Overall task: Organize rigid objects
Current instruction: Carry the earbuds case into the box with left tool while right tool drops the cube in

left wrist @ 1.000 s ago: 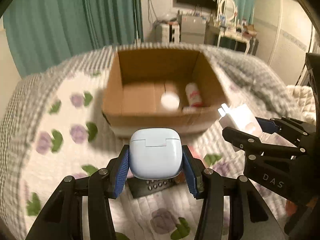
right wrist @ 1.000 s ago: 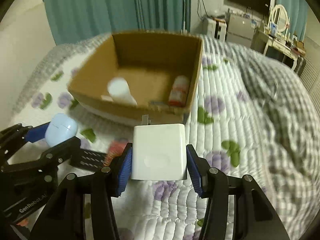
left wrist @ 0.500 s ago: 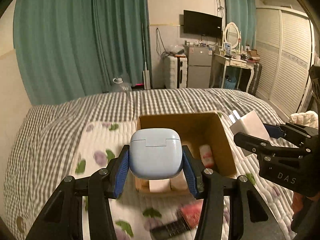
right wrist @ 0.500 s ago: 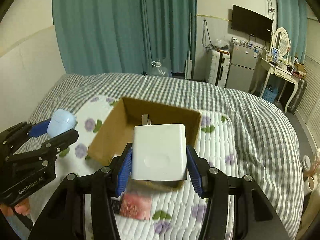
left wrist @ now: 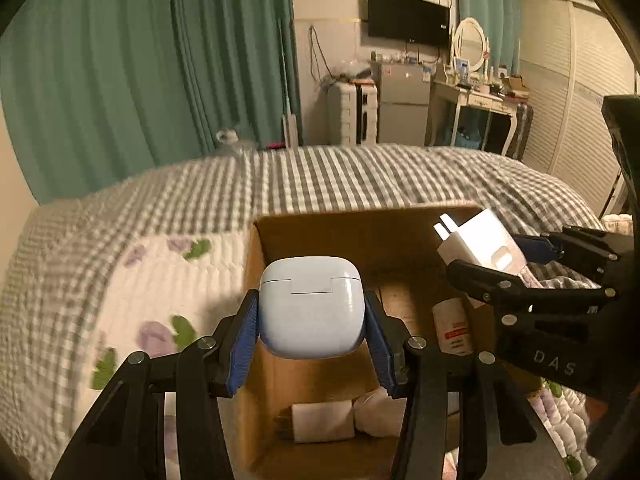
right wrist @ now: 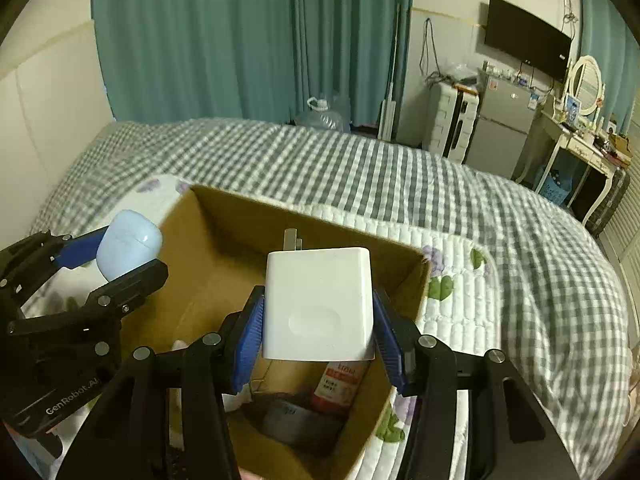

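- Green curtains (left wrist: 140,72) hang behind a bed (left wrist: 360,176) with a gray checked blanket.
- A brown cardboard box (right wrist: 208,240) sits open on the bed.
- The left tongs (left wrist: 312,332) are clamped on a pale blue earbud case (left wrist: 311,306), held over the box.
- The right tongs (right wrist: 319,334) are clamped on a white charger plug (right wrist: 319,304), also over the box.
- Inside the box lies a white bottle with a red label (left wrist: 454,326).

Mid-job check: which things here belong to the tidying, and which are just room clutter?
Job:
earbud case in left hand-held gripper
charger in right hand-held gripper
cardboard box
bottle inside the box

Lying about:
television
fridge
mirror
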Demonstrator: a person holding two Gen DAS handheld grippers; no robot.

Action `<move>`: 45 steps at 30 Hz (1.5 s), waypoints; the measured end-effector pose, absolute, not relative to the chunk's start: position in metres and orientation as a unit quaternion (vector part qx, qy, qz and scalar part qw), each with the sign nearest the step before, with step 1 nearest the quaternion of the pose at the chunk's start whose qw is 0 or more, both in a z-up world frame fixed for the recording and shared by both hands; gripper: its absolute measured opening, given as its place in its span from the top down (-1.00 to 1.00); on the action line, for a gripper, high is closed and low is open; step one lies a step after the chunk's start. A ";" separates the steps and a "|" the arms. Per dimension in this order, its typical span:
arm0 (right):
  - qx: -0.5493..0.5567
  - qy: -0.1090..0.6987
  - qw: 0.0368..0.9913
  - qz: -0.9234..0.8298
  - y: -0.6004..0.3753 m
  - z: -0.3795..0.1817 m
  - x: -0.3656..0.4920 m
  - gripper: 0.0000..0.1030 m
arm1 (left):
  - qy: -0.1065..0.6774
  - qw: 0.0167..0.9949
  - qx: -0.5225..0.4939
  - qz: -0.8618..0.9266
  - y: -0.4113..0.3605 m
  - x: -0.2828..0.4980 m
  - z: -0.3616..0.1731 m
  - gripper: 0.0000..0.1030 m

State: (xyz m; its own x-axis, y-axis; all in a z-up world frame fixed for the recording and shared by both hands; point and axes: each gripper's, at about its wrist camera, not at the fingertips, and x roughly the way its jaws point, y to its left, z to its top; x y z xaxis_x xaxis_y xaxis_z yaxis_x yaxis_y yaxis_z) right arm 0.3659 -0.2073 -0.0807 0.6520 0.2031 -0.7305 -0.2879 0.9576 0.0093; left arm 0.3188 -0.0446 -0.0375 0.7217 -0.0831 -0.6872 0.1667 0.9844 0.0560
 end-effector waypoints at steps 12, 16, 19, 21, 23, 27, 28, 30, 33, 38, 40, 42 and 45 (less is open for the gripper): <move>-0.052 0.413 0.899 0.134 -0.206 -0.112 0.387 0.01 | 0.386 0.916 0.077 -0.072 -0.050 0.337 -0.073 0.01; -0.032 0.416 0.899 0.134 -0.211 -0.115 0.391 0.00 | 0.384 0.917 0.074 -0.076 -0.050 0.334 -0.075 -0.02; -0.009 0.403 0.906 0.133 -0.218 -0.110 0.386 -0.12 | 0.383 0.918 0.058 -0.080 -0.047 0.328 -0.071 -0.24; 0.006 0.392 0.910 0.133 -0.224 -0.099 0.380 -0.39 | 0.383 0.918 0.043 -0.089 -0.045 0.321 -0.063 -0.35; 0.007 0.386 0.914 0.125 -0.229 -0.085 0.371 -0.41 | 0.380 0.921 0.041 -0.074 -0.043 0.315 -0.053 -0.39; -0.016 0.360 0.926 0.109 -0.235 -0.047 0.335 -0.53 | 0.360 0.931 0.034 -0.051 -0.032 0.283 -0.019 -0.41; -0.019 0.354 0.928 0.110 -0.237 -0.038 0.323 -0.58 | 0.356 0.933 0.032 -0.048 -0.030 0.276 -0.012 -0.46; -0.022 0.346 0.932 0.106 -0.239 -0.022 0.296 -0.70 | 0.348 0.936 0.027 -0.045 -0.026 0.257 0.002 -0.51; -0.027 0.343 0.932 0.112 -0.238 -0.010 0.261 -0.72 | 0.339 0.940 0.028 -0.041 -0.023 0.225 0.019 -0.54; -0.032 0.334 0.936 0.110 -0.235 -0.011 0.202 -0.83 | 0.325 0.944 0.046 -0.020 -0.024 0.178 0.024 -0.61; -0.023 0.341 0.933 0.117 -0.233 -0.026 0.182 -0.83 | 0.321 0.946 0.049 -0.018 -0.024 0.163 0.016 -0.61; -0.022 0.355 0.927 0.123 -0.231 -0.043 0.173 -0.83 | 0.325 0.945 0.045 -0.017 -0.022 0.153 0.004 -0.61; -0.042 0.373 0.919 0.118 -0.229 -0.074 0.165 -0.83 | 0.338 0.941 0.029 -0.012 -0.019 0.145 -0.020 -0.61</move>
